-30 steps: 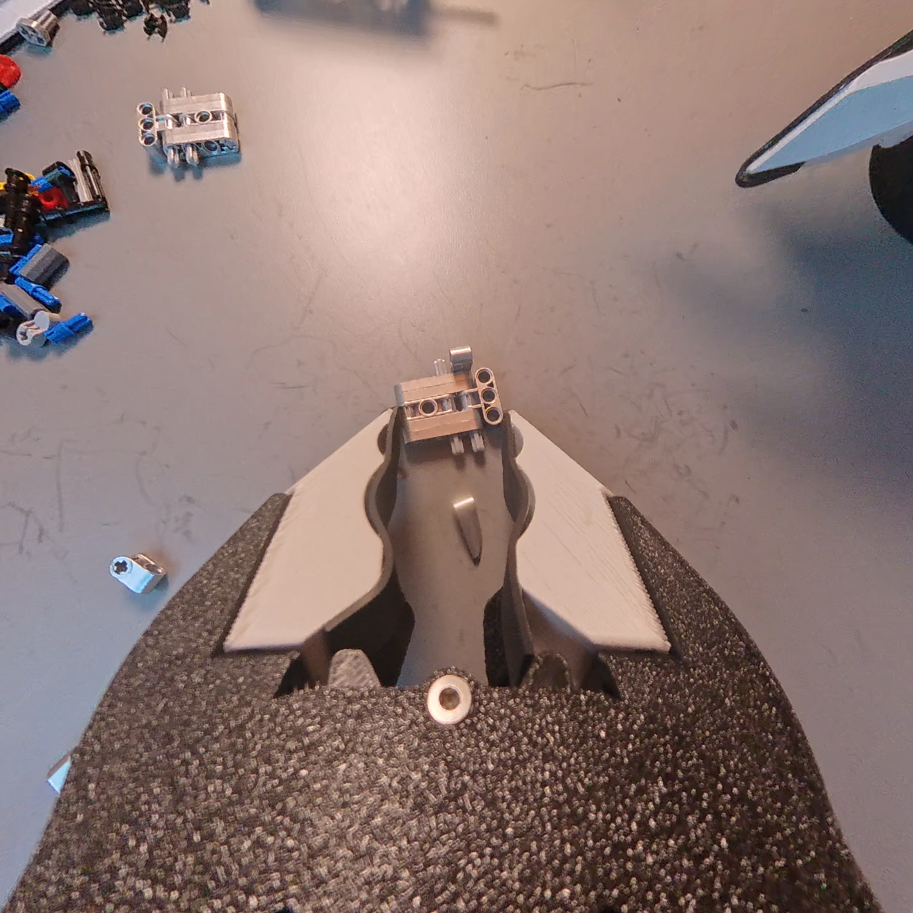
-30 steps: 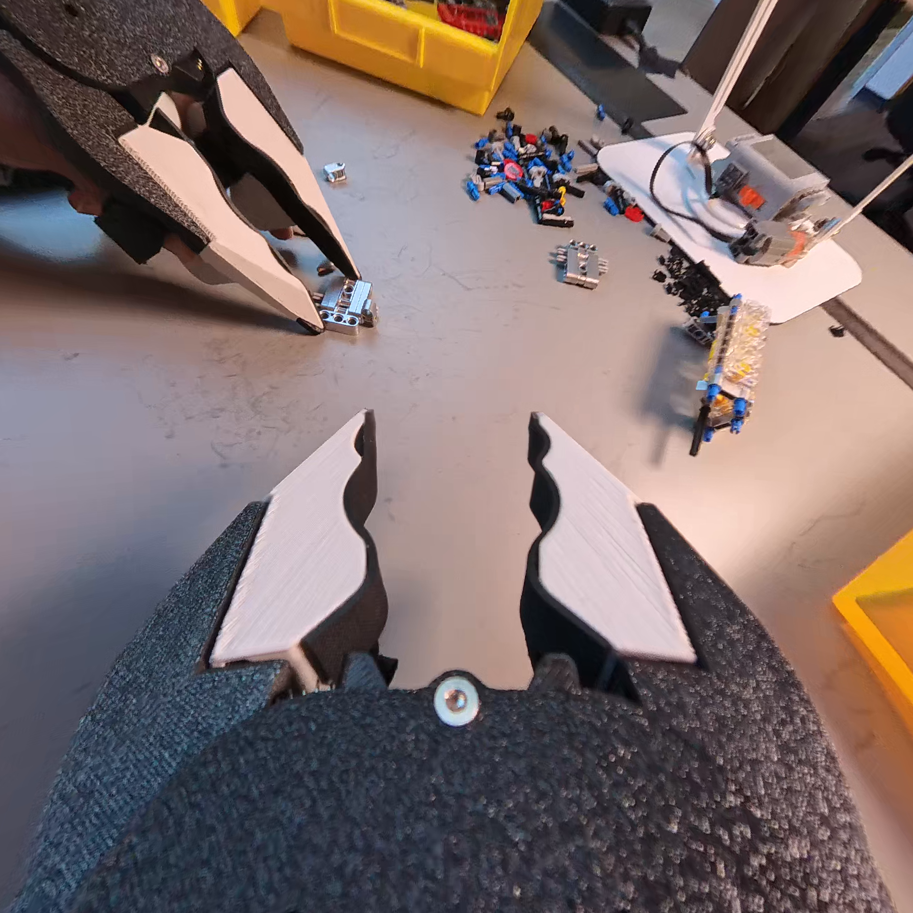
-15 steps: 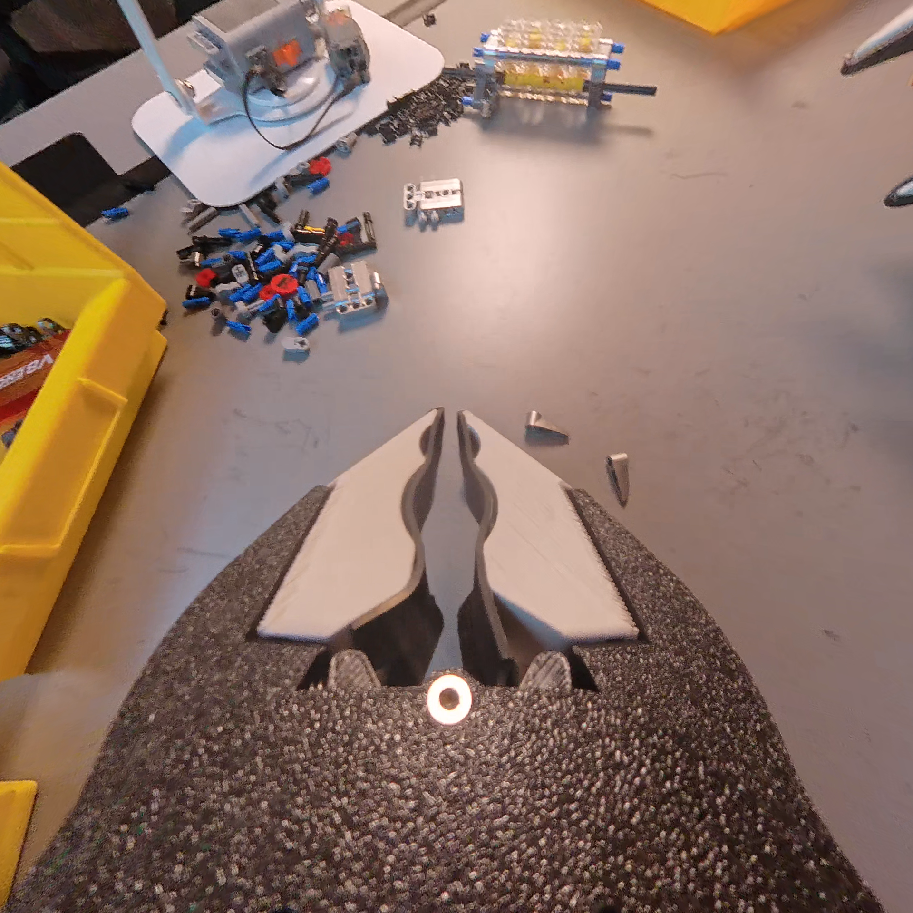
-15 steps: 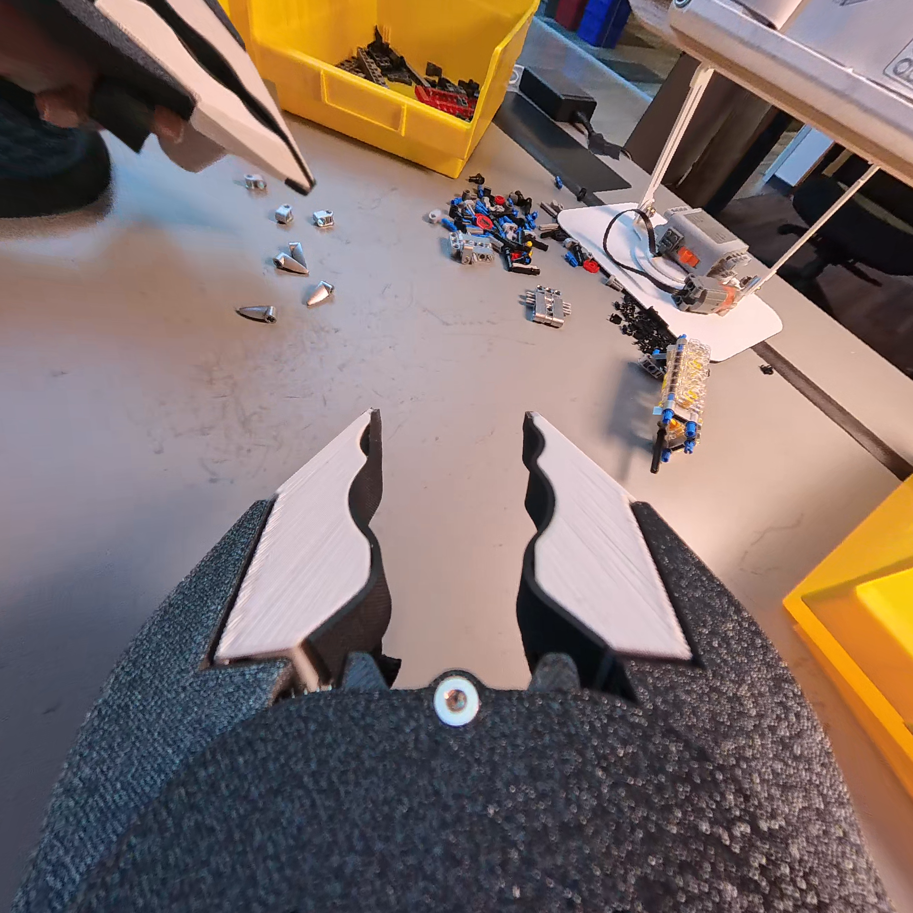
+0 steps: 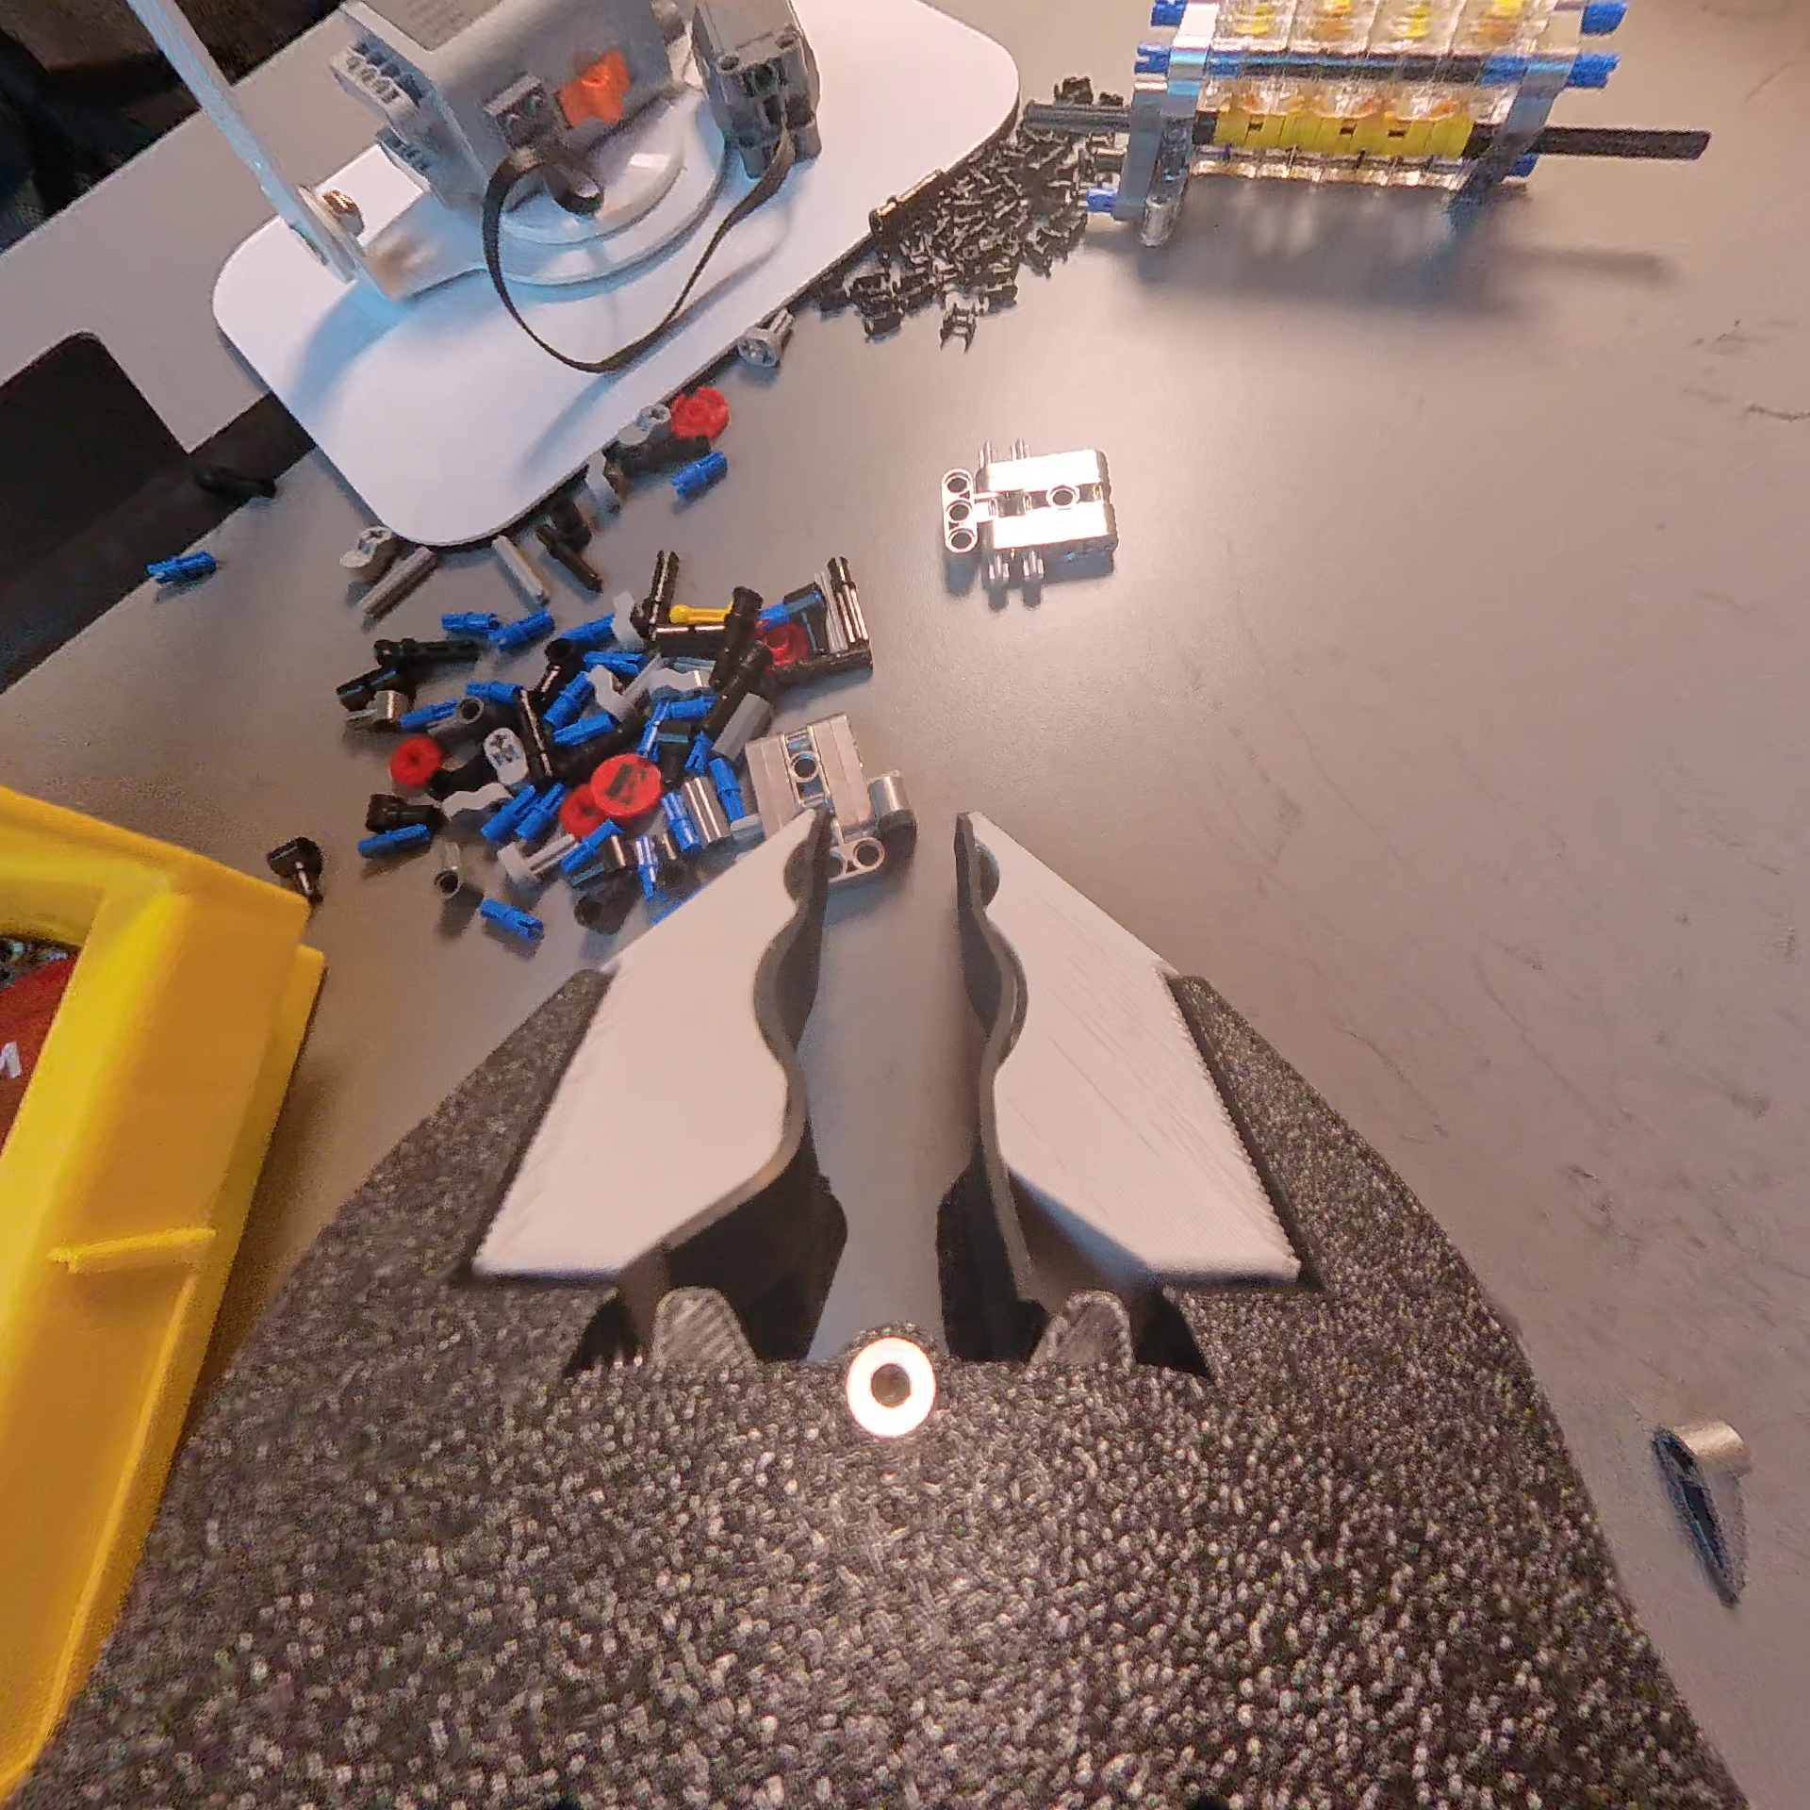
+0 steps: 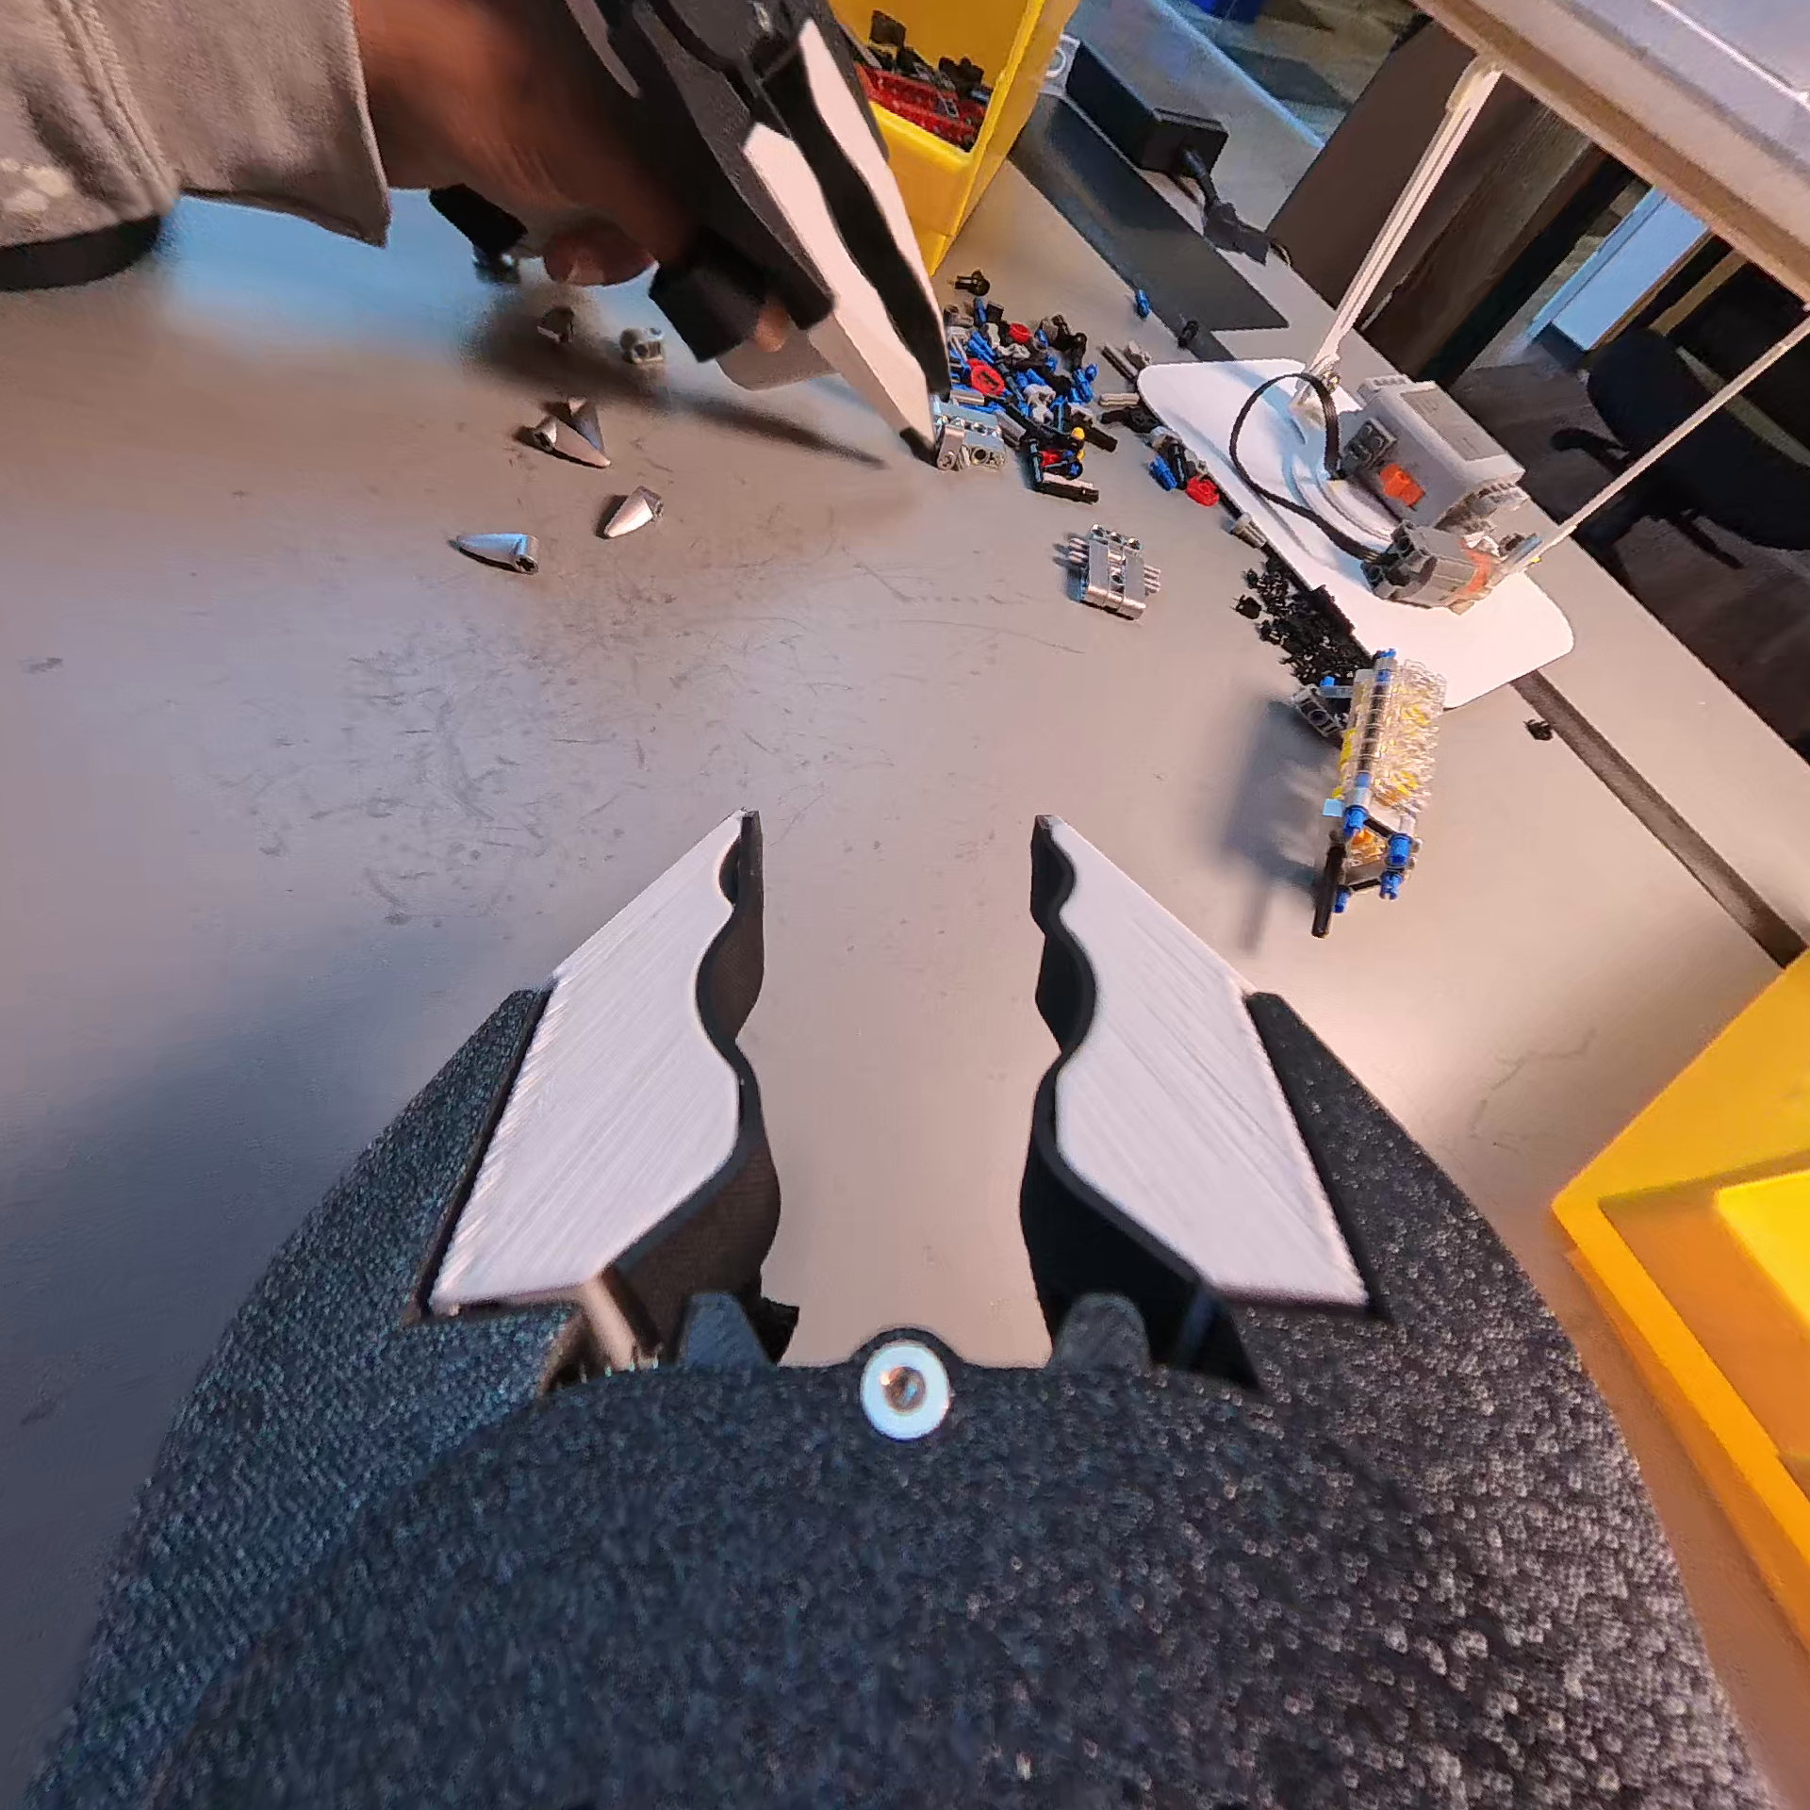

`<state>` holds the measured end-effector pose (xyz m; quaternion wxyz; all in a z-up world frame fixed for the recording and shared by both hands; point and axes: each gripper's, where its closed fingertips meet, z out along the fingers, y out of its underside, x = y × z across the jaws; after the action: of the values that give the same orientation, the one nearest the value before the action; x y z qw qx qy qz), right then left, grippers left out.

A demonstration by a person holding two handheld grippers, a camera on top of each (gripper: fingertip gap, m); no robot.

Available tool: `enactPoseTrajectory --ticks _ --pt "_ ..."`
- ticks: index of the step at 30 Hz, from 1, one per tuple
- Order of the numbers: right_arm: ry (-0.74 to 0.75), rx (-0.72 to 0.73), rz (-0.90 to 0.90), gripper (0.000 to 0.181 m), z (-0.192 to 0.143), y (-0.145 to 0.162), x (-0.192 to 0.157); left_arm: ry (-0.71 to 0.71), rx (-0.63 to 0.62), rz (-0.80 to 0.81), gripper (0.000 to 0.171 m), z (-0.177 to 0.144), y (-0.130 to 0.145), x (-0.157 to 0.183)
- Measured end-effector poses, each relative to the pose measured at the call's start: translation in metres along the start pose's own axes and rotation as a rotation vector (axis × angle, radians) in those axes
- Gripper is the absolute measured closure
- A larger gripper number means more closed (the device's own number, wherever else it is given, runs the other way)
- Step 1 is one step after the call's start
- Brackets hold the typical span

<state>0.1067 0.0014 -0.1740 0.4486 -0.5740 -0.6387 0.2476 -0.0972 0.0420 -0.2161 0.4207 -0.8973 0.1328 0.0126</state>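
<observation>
Grey worktop [image 5: 1371,784] carried scattered toy-brick parts. Left gripper [image 5: 886,833] jaws parted, empty, tips beside grey beam assembly [image 5: 833,793] at pile's [image 5: 588,744] edge. Right gripper [image 6: 891,833] jaws released, empty, over bare worktop.

A heap of small parts [image 5: 588,754] lies on the table [image 5: 1371,784], a bin [image 5: 147,1126] to its left, a plate [image 5: 470,392] behind it.
</observation>
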Motion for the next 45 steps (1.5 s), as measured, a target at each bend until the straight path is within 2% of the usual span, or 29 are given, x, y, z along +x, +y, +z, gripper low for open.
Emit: enactPoseTrajectory --ticks 3,7,11,15,18,20,22,28,30,32,35,39,45 --pt "-0.004 -0.010 -0.006 0.127 0.001 0.002 -0.001 0.007 -0.023 0.020 0.171 0.008 0.001 0.002" --pt "0.000 -0.015 -0.030 0.127 0.001 0.003 -0.004 0.014 -0.013 0.034 0.171 0.002 0.000 0.005" --pt "0.003 -0.012 -0.043 0.128 0.001 0.002 -0.005 0.035 0.009 0.063 0.171 -0.026 0.002 0.016" --pt "0.003 -0.014 -0.047 0.129 0.001 0.002 -0.006 0.008 -0.004 0.070 0.171 -0.060 0.024 0.014" --pt "-0.005 -0.035 -0.049 0.129 0.005 0.005 -0.006 -0.001 0.015 0.042 0.171 -0.066 0.032 0.004" --pt "-0.007 -0.060 -0.058 0.129 0.009 0.008 -0.007 0.020 0.057 0.018 0.155 -0.059 0.024 0.004" --pt "-0.006 -0.075 -0.071 0.129 0.011 0.011 -0.008 0.056 0.078 0.005 0.148 -0.044 0.014 0.008" --pt "0.005 -0.067 -0.086 0.129 0.010 0.010 -0.009 0.047 0.026 0.076 0.148 0.000 -0.005 0.009" --pt "0.006 -0.067 -0.083 0.129 0.010 0.010 -0.009 0.064 -0.021 0.091 0.164 0.008 -0.001 0.011" --pt "0.005 -0.065 -0.083 0.129 0.010 0.010 -0.009 0.065 -0.029 0.096 0.164 0.008 0.001 0.012" --pt "0.006 -0.057 -0.080 0.129 0.009 0.009 -0.009 0.061 -0.025 0.086 0.166 -0.005 0.002 0.014" --pt "0.005 -0.042 -0.064 0.129 0.007 0.007 -0.007 0.050 -0.027 0.061 0.165 -0.045 0.010 0.025" --pt "0.004 -0.036 -0.060 0.130 0.006 0.006 -0.007 -0.071 -0.044 -0.065 0.165 -0.113 0.059 0.020"
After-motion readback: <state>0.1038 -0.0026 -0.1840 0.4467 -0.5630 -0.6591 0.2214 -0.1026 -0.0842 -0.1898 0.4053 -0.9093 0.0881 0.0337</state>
